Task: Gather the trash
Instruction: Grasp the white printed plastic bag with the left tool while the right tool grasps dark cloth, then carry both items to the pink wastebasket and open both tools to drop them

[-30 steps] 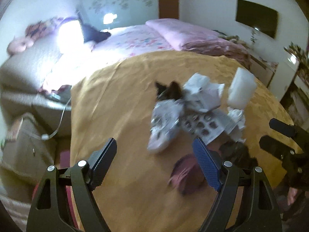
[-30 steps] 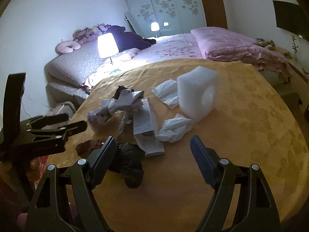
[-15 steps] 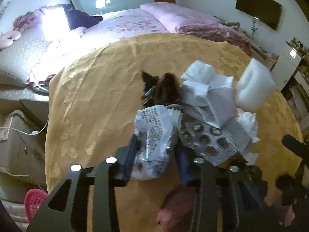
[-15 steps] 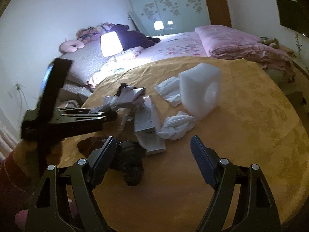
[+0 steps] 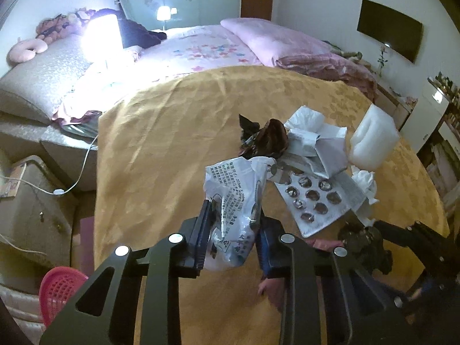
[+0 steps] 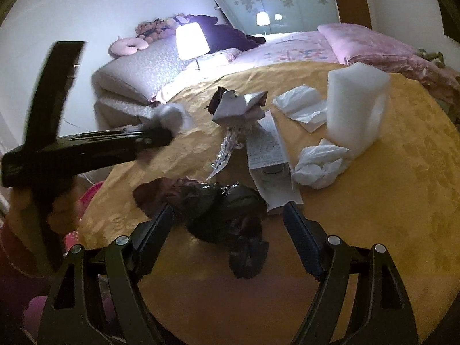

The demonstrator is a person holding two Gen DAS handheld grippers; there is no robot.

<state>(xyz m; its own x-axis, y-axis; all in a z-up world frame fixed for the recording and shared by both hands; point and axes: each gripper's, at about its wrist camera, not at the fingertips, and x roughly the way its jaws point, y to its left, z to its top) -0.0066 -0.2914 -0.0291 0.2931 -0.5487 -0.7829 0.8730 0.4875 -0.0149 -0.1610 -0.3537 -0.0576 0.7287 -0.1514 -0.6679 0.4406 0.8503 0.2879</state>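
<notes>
Presently the printed bag (image 5: pixel 234 204) sits clamped between the closing left tongs (image 5: pixel 233 240) at the counter's (image 5: pixel 161 149) near edge, presumably so it can go to the pink basket (image 5: pixel 59 290) below. The right tongs (image 6: pixel 230 224) stand apart, closing around one black wrapper (image 6: pixel 230 215) without pressing it. Two tissues, one foam block (image 6: pixel 356 109), one blister sheet (image 5: pixel 313 195) remain.

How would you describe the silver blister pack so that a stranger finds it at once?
On the round table with the golden-yellow cloth, look in the heap of litter. The flat silver foil blister pack lies beside the white printed plastic bag. Only it shows rows of round pill pockets.
</notes>
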